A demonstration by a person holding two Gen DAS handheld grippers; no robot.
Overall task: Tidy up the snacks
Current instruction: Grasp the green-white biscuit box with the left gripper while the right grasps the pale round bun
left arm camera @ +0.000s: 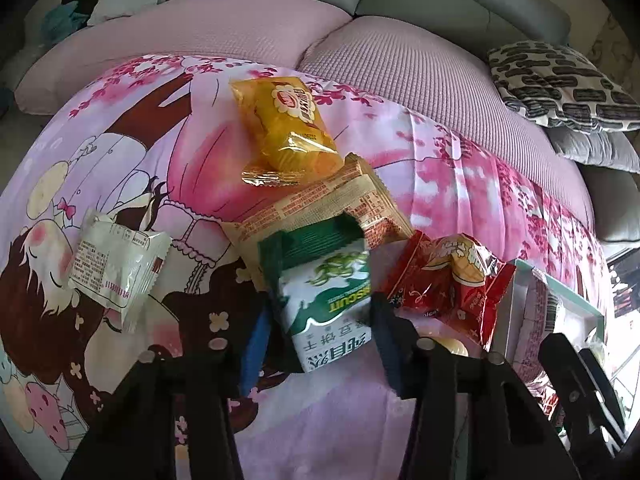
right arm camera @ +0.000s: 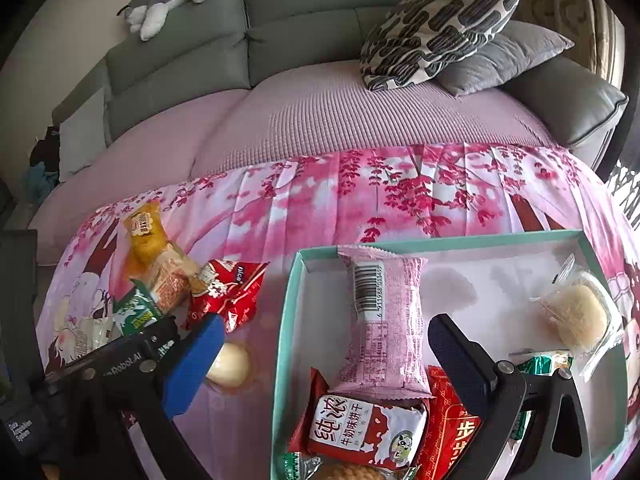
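**Left gripper pinches the green biscuit packet; right gripper gapes over the box**

On the pink cartoon-print sheet (left arm camera: 132, 168) spread over a grey sofa (right arm camera: 180, 56), the left gripper (left arm camera: 320, 320) points steeply down with its two pads against the sides of a green-and-white biscuit packet (left arm camera: 328, 296), pinching it. That packet lies on the sheet, its far end overlapping a beige printed wrapper (left arm camera: 320, 208), on which a yellow snack bag (left arm camera: 288, 128) rests. A red snack bag (left arm camera: 444, 284) lies just to its right, and a white sachet (left arm camera: 116, 272) lies apart to its left.

The right gripper (right arm camera: 324, 344) hangs with its fingers spread wide over the teal-rimmed white box (right arm camera: 288, 300), gripping nothing. Between its fingers, inside the box, lies a pink wrapped bar (right arm camera: 384, 320), with a red-and-white milk biscuit packet (right arm camera: 360, 432) below it and a clear-wrapped pale round pastry (right arm camera: 580, 316) near the box's right side. A pale round bun (right arm camera: 232, 364) sits on the sheet just outside the box.
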